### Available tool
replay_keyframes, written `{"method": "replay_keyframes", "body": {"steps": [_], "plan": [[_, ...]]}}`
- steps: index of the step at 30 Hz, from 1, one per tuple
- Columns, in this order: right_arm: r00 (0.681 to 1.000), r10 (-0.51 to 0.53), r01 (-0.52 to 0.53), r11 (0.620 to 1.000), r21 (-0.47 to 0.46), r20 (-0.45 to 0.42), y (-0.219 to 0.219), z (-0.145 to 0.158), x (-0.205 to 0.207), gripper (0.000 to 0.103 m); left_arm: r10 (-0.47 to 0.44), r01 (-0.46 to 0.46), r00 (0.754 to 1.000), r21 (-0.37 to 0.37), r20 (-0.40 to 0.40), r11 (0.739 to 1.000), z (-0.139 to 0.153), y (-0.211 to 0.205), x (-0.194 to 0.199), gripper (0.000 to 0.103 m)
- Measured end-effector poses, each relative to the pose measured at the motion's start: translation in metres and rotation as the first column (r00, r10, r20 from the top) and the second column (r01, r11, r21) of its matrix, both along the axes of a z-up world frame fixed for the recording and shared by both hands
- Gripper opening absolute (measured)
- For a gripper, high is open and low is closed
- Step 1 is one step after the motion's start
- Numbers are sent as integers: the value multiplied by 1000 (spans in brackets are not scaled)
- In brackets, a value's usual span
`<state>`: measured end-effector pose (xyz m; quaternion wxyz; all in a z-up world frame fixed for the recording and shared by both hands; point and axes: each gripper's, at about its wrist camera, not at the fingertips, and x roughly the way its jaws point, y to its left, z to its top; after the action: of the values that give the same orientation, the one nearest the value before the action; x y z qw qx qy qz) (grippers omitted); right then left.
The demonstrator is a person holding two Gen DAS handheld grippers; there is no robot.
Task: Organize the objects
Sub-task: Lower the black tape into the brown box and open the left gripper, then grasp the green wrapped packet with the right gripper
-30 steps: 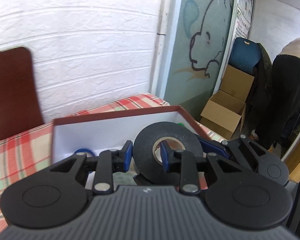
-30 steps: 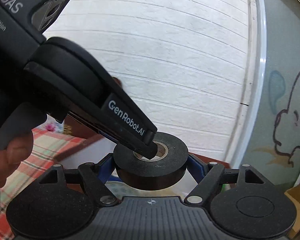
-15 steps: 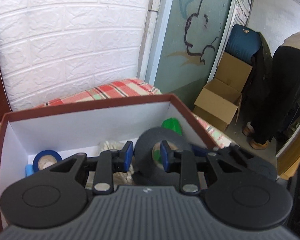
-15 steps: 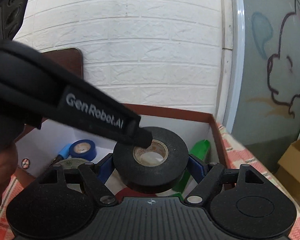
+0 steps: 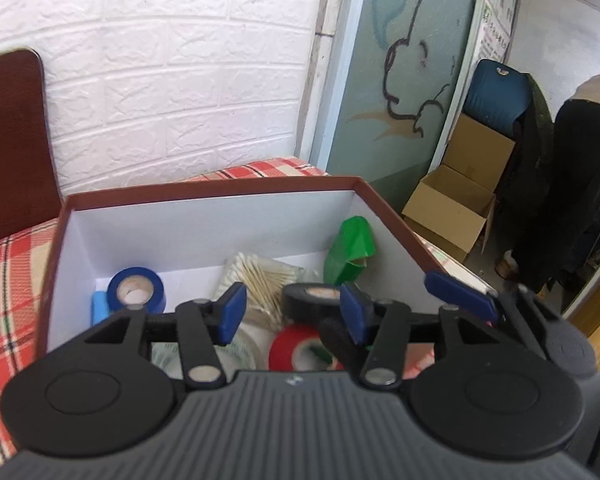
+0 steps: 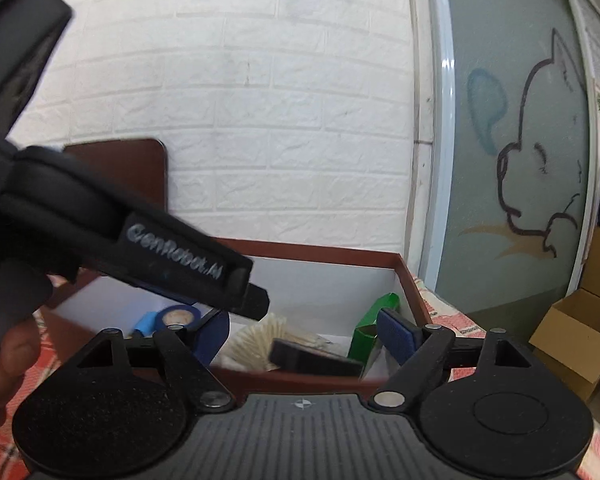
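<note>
- The left claw (image 5: 291, 314) hangs wide apart and holds nothing, poised just above the open brown box (image 5: 204, 194), which sits on a desk under a red checked cloth (image 5: 8, 280).
- The right claw (image 6: 304, 338) is also spread wide and holds nothing; the left tool's body crosses in front of it.
- The black tape roll (image 5: 314, 300) lies inside the box, tilted and blurred, apparently resting on the red tape roll (image 5: 296, 350) and near the cotton swabs (image 5: 260, 276).
- Also in the box: a blue tape roll (image 5: 137, 290) at the left and a green packet (image 5: 350, 250) leaning on the right wall.
- Risk: the black roll looks unsettled. It may roll or tip onto the swabs, because it sits on other things, not on the flat floor.
- Risk: the 2 tools are crowded close over the box. Pulling either away carelessly could knock them together or catch the box rim and shift the box.
</note>
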<state>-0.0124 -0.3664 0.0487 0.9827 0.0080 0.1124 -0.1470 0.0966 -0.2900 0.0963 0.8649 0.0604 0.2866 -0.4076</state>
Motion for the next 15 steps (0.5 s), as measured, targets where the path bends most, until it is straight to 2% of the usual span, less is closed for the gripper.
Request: {"method": "replay_keyframes", "body": {"steps": [3,4,8,12,15], "plan": [[1000,10,-10,1000,0,10,26,-10,-26,84,-14,15,999,-31,31,999,3,21,-20,54],[1000,26,-26,1000,17,-4,38,-4,-27,84,-16,17,999,-38,38,999,3,28,-25,55],[984,134,-126,990,69,-117,65,-18,-33,81,8,-7,1000,-35,29,999,-7,60,-40,56],[938,228,-199,971,135,-262,81,-29,-17,80,74,-74,997,4,-11,997,-30,97,-42,57],[896,270,-236,962,139,-353,89,-37,2,80,172,-168,984,94,-37,981,-54,124,-35,58]]}}
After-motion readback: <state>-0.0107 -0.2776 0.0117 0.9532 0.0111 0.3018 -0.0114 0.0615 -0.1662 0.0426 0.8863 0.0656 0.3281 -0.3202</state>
